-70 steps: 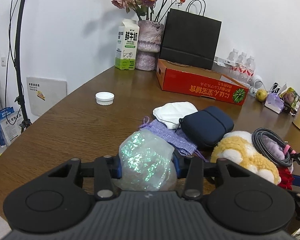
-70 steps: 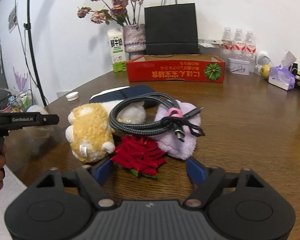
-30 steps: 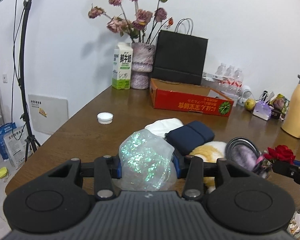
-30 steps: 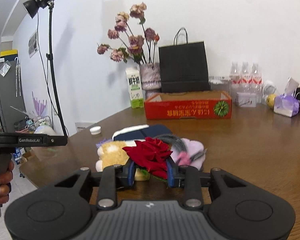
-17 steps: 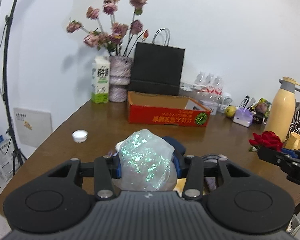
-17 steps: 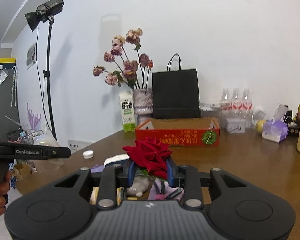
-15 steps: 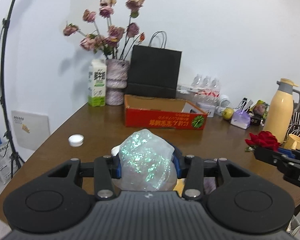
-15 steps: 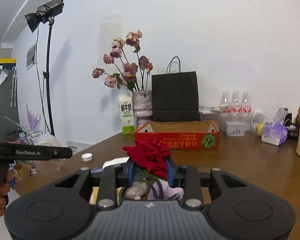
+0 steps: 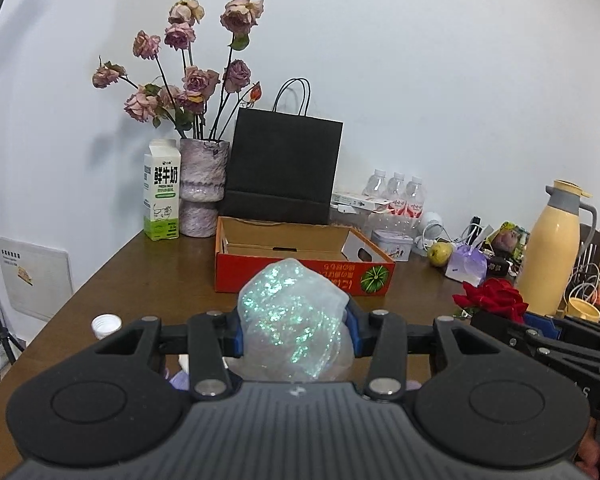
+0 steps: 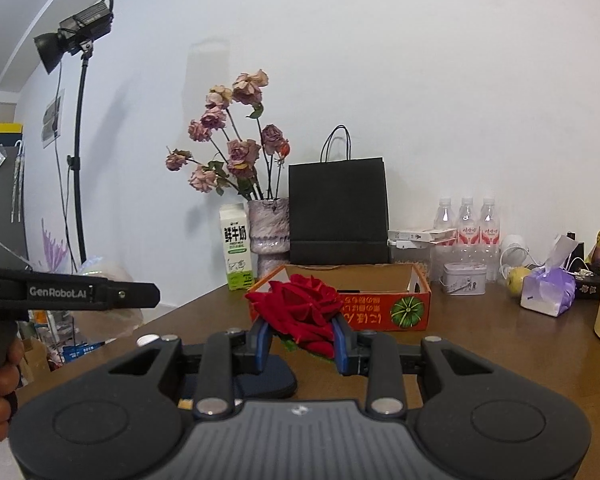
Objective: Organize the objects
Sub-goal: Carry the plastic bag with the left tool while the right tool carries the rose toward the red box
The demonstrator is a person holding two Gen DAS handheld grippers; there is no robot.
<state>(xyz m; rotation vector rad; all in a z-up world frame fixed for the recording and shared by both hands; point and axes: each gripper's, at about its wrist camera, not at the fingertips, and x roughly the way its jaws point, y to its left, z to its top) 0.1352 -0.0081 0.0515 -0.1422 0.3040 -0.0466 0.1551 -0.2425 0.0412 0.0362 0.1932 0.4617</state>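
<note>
My left gripper (image 9: 294,330) is shut on an iridescent crumpled plastic bag (image 9: 294,322), held above the table in front of the open red cardboard box (image 9: 300,276). My right gripper (image 10: 300,340) is shut on a red fabric rose (image 10: 300,306), also held above the table, facing the same red box (image 10: 380,308). The rose and right gripper show at the right of the left wrist view (image 9: 492,298). The left gripper's side shows at the left of the right wrist view (image 10: 72,292). A dark blue pouch (image 10: 268,384) lies below the right gripper.
Behind the box stand a black paper bag (image 9: 282,168), a vase of dried roses (image 9: 202,186) and a milk carton (image 9: 162,196). Water bottles (image 9: 396,196), a tin, a pear, a purple packet and a yellow thermos (image 9: 552,252) crowd the right. A white lid (image 9: 106,324) lies left.
Both grippers have risen and moved forward toward the red box with their loads; the box's inside now shows. The right gripper closed on the rose and lifted it off the table pile.
</note>
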